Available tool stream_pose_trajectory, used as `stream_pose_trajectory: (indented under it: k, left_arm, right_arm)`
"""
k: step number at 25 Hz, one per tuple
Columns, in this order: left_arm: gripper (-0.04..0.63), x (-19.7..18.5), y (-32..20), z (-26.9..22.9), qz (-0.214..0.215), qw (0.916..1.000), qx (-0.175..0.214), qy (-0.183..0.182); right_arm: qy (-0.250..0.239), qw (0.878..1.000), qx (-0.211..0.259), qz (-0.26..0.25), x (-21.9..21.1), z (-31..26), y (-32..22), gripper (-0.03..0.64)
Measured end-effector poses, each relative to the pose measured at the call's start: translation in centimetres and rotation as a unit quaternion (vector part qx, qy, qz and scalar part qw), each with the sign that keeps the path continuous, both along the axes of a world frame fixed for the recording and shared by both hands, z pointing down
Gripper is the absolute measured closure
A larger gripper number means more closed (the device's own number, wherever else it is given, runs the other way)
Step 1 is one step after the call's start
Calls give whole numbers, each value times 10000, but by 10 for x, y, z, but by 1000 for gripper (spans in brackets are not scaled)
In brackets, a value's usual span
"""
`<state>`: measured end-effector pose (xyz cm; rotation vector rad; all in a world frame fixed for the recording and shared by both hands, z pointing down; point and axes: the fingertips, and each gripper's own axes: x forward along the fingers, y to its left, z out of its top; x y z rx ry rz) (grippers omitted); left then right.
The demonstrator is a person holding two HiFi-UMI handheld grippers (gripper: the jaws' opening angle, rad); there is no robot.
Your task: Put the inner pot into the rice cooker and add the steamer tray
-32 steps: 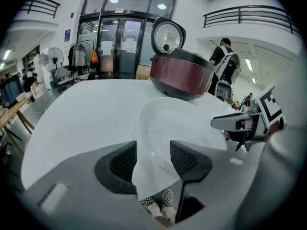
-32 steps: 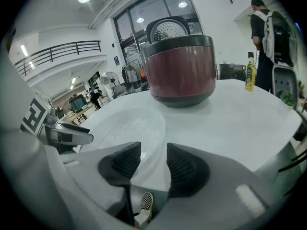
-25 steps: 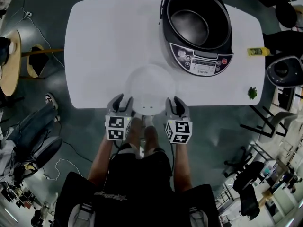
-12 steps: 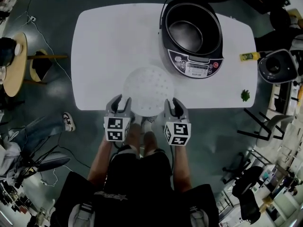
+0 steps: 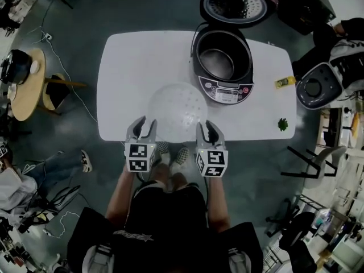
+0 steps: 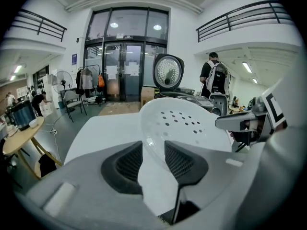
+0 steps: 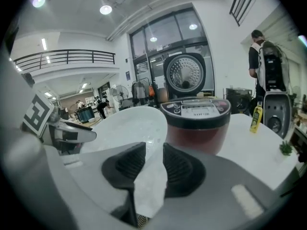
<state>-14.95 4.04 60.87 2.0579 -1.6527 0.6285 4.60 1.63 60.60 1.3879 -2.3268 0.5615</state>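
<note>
Left claw [image 5: 147, 124]: clamped on the left rim of the steamer tray [image 5: 177, 110]. Right claw [image 5: 207, 127]: clamped on the right rim. I hold the white, perforated tray between them, clear of the surface [image 5: 136, 67], over its near edge. The rice cooker [image 5: 227, 90] stands open farther back, with the inner pot [image 5: 217, 63] seated inside and the lid [image 5: 233, 4] raised.

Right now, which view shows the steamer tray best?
The head view: the whole round steamer tray shows, with the left gripper and right gripper clamping opposite edges. The left gripper view shows its holed inside past the jaws; the right gripper view shows only a plain stretch near the rim.
</note>
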Motion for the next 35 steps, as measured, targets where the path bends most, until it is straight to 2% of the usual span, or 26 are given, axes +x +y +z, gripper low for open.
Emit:
stream_pose_trajectory:
  k: [8,13,19,26,35]
  left_arm:
    - [445,-7,-24,-53,24,9984,568,-78]
    - [443,-2,-45,-86,181,9956,916,-93]
    - [440,6,-68,-115,449,9926,1124,-57]
    - [437,30,-98,-142,851,9850,1500,34]
    - [434,87,-148,-160,1194,9772,1756,96]
  right_arm:
    - [-72,9983,566,71,-6,-58,-24,508]
    - [-52,9959,872,236,-1,-90,-40,508]
    - [10,9913,1201,546,7,-123,-56,508]
    - [96,9825,1607,932,31,-156,-70,508]
    - [146,9745,1859,1250,86,-172,-111,508]
